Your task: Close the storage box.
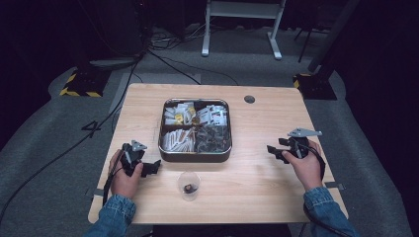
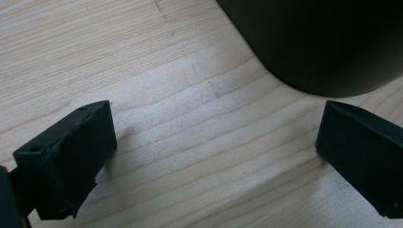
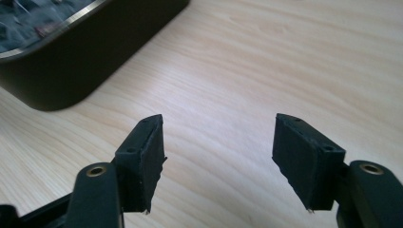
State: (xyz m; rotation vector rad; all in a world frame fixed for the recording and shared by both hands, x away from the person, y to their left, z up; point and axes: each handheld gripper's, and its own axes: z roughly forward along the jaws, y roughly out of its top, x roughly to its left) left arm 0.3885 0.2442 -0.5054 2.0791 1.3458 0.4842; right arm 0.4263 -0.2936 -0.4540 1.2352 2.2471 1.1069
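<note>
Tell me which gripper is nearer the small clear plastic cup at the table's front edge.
Left. The left gripper sits just to the left of the small clear plastic cup, while the right gripper rests far off to its right, past the metal tray.

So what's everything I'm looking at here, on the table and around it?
Table: one, light wood, centre.
Tin tray: one, silver metal, four compartments of small packets, table middle.
Plastic cup: one, clear, something small and dark inside, just in front of the tray.
White stand: one, on the floor behind the table.
Cables: several, black, on the grey floor.
Left tongs: black, open, left of the tray.
Right tongs: black, open, right of the tray.
Sleeves: two, blue denim.
</note>
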